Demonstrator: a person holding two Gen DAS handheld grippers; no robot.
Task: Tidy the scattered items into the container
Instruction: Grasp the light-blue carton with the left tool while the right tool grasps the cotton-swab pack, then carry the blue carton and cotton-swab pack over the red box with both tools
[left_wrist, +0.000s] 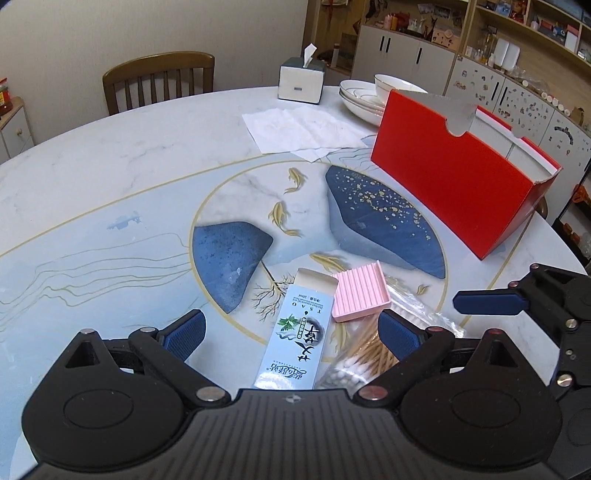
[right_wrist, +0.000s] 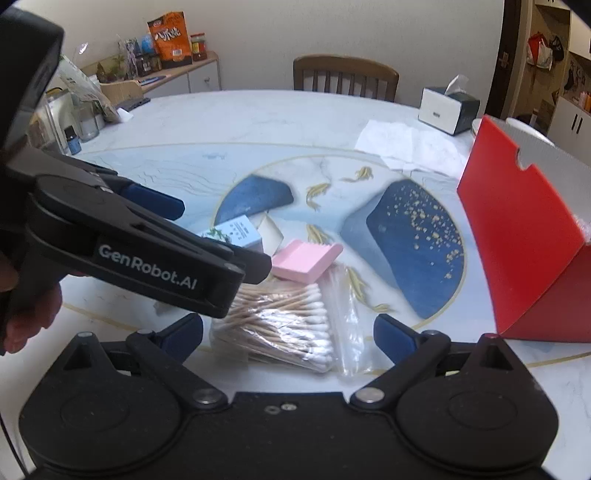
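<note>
A light-blue carton (left_wrist: 299, 332) lies flat on the table between the open fingers of my left gripper (left_wrist: 291, 332). Just right of it sit a pink ridged soap dish (left_wrist: 360, 293) and a clear bag of cotton swabs (left_wrist: 365, 354). The red container (left_wrist: 461, 177) stands open-topped at the far right. In the right wrist view my right gripper (right_wrist: 288, 332) is open just above the swab bag (right_wrist: 288, 321). The pink dish (right_wrist: 306, 260) and carton (right_wrist: 236, 232) lie beyond it. My left gripper (right_wrist: 221, 238) reaches in from the left, and the red container (right_wrist: 524, 236) stands to the right.
A tissue box (left_wrist: 301, 79), stacked white bowls (left_wrist: 365, 96) and flat paper napkins (left_wrist: 303, 129) lie at the table's far side, with a wooden chair (left_wrist: 159, 81) behind. Jars and bags (right_wrist: 81, 110) crowd the left edge. A hand (right_wrist: 33, 314) holds the left gripper.
</note>
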